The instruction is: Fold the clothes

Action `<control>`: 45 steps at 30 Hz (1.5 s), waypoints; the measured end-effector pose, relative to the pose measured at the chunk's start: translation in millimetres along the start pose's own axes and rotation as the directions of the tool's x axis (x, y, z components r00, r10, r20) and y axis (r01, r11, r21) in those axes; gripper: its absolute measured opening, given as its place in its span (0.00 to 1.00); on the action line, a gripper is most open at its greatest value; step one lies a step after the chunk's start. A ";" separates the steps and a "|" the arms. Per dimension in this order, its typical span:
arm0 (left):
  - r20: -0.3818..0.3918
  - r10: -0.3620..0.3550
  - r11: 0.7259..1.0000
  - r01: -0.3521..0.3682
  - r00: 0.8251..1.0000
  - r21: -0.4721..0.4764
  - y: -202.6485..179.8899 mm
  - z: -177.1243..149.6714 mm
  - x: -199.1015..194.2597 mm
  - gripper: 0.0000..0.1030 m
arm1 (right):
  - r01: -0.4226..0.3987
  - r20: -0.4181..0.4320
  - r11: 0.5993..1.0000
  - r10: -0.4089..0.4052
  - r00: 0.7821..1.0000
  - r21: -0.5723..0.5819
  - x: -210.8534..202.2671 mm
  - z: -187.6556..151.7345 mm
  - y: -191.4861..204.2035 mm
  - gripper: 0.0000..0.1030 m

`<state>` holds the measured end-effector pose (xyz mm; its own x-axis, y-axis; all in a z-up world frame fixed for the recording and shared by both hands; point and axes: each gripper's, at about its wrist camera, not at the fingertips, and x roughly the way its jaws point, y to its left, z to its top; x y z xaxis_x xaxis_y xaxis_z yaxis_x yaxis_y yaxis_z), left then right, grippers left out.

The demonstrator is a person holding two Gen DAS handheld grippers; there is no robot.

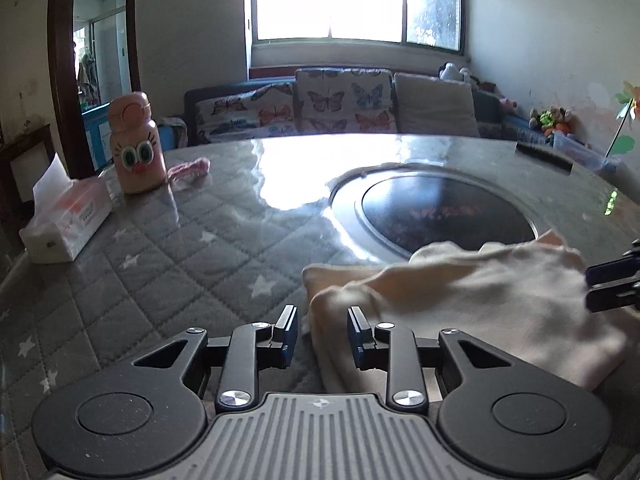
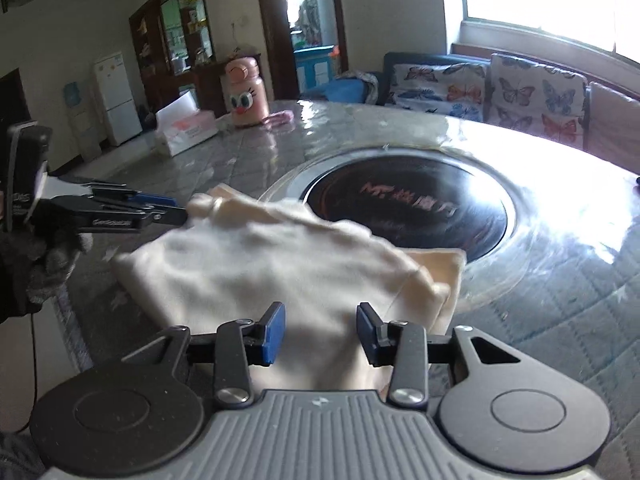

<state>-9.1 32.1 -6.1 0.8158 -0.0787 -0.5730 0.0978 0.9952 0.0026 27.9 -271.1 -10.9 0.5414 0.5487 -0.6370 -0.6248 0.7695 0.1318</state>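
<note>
The left gripper [image 1: 322, 334] and right gripper [image 2: 321, 332] are held with jaws apart, nothing clamped, at the near edges of the cream garment [image 2: 280, 264], which is bunched on the quilted table [image 1: 160, 256] beside the inset cooktop [image 2: 404, 208]. A fold seems underway; an edge must next be pinched.

Light: your window [image 1: 356, 0] is blown out | glare on the table [image 2: 540, 184] | cloth [image 2: 280, 264] motion-blurred | edges bend, corners dark
</note>
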 end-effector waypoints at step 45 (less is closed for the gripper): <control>-0.111 -0.076 0.973 0.049 0.991 -0.227 11.5 -8.9 7.7 0.33 | 0.132 0.012 0.956 -0.141 0.990 0.262 23.7 -3.7 -51.7 0.43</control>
<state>-6.7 43.5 -17.8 0.7378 -0.1475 -0.6587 0.0062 0.9773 -0.2118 71.0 -299.1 -35.6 0.6309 0.4391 -0.6397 -0.3784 0.8939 0.2404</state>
